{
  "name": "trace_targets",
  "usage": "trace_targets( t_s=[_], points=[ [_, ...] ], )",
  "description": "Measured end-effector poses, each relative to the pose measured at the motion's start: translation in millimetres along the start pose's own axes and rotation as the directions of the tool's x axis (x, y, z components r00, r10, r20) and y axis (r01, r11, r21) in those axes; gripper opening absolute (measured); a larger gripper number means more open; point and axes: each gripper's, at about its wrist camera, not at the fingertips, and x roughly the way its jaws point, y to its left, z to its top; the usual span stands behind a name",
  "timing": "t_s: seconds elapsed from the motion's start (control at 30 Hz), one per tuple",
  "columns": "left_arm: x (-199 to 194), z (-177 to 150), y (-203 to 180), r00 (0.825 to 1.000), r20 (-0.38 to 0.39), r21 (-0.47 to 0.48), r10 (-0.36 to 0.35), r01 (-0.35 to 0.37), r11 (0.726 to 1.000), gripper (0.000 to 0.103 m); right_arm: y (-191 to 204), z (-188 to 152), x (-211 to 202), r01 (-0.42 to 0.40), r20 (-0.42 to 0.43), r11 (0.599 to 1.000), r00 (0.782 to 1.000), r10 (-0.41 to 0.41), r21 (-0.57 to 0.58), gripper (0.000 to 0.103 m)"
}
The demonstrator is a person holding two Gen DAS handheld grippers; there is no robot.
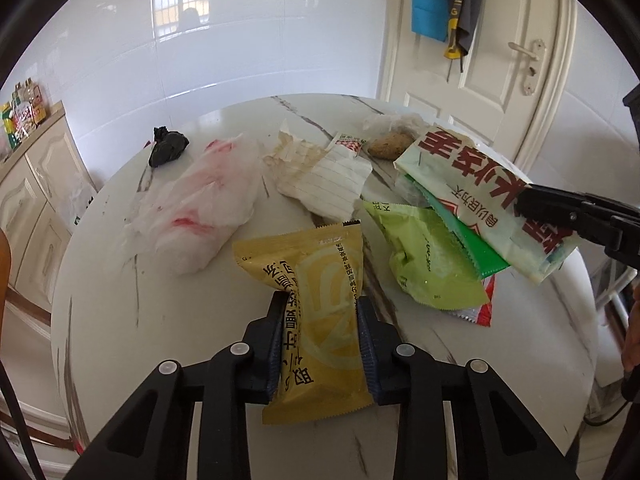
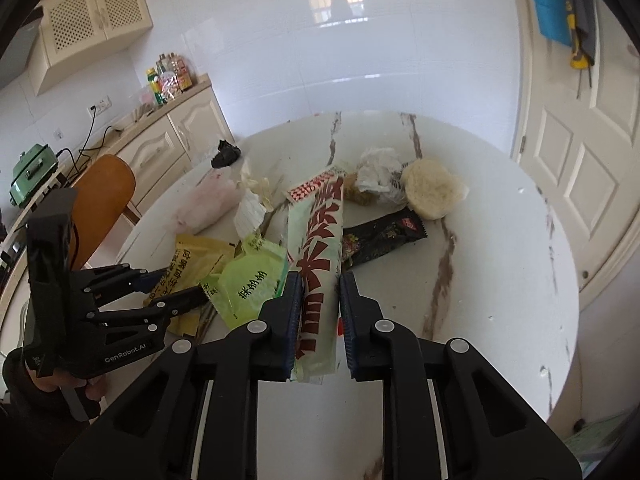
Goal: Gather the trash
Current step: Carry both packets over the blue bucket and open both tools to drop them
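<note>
My left gripper (image 1: pixel 320 308) is shut on a yellow snack wrapper (image 1: pixel 320 320), its pads pinching both sides; it also shows in the right wrist view (image 2: pixel 188 264). My right gripper (image 2: pixel 320 284) is shut on a long white wrapper with red characters (image 2: pixel 320 240), held above the table; the left wrist view shows that wrapper (image 1: pixel 476 184) and the right gripper's fingers (image 1: pixel 560 212). A light green wrapper (image 1: pixel 432 256) lies between the two, also visible in the right wrist view (image 2: pixel 250 280).
On the round marble table (image 2: pixel 480 280) lie a white plastic bag with red marks (image 1: pixel 200 208), lined paper (image 1: pixel 332 184), a black wad (image 1: pixel 168 146), a black wrapper (image 2: pixel 384 240), crumpled tissue (image 2: pixel 378 172) and a round pale cake (image 2: pixel 432 188). A door (image 2: pixel 580 140) stands right, cabinets (image 2: pixel 168 140) left.
</note>
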Motion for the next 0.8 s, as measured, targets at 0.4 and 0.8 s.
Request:
trace_targets(
  t_s=[0.4, 0.8],
  points=[
    [-59.5, -0.3, 11.0, 0.996, 0.072, -0.022, -0.053, 0.055, 0.998, 0.028, -1.8, -27.5, -35.6, 0.004, -0.008, 1.000, 1.000, -0.004, 0.021, 0.016],
    [-76.1, -15.1, -8.9, 0.993, 0.049, 0.008, -0.108, 0.107, 0.994, 0.028, 9.9, -41.8, -4.5, 0.079, -0.084, 0.997, 0.993, -0.078, 0.013, 0.068]
  ],
)
